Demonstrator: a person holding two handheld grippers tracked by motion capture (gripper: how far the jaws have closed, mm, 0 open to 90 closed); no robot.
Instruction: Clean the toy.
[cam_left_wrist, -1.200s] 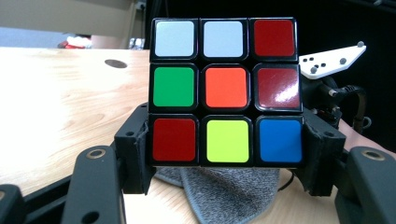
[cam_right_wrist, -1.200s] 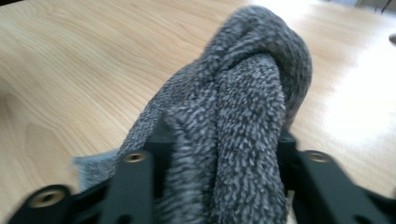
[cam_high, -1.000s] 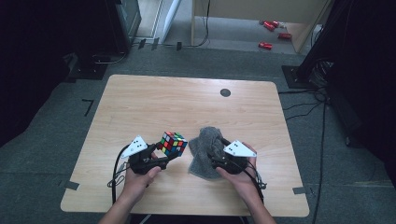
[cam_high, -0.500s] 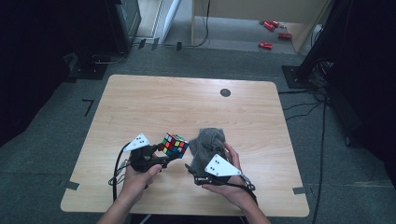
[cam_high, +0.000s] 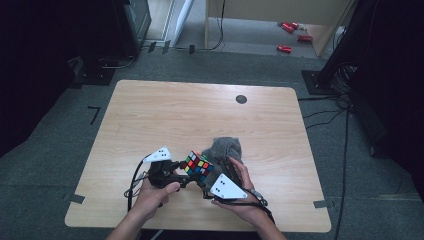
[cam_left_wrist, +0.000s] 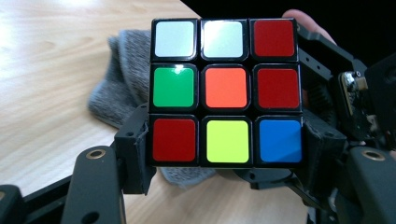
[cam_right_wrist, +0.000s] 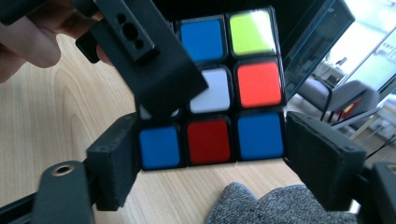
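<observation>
step: twist scrambled multicoloured plastic puzzle cube, frame centre-bottom | left gripper jaws clamp bottom row | right gripper jaws flank its lower row, contact unclear | tip: squeeze squarely, turn one layer, clear of grey fuzzy cloth

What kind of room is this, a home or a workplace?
Most likely a lab or workshop rather than a home. A bare wooden table stands on grey carpet with tape marks, cables trail over the floor, and dark equipment racks stand behind it.
</observation>
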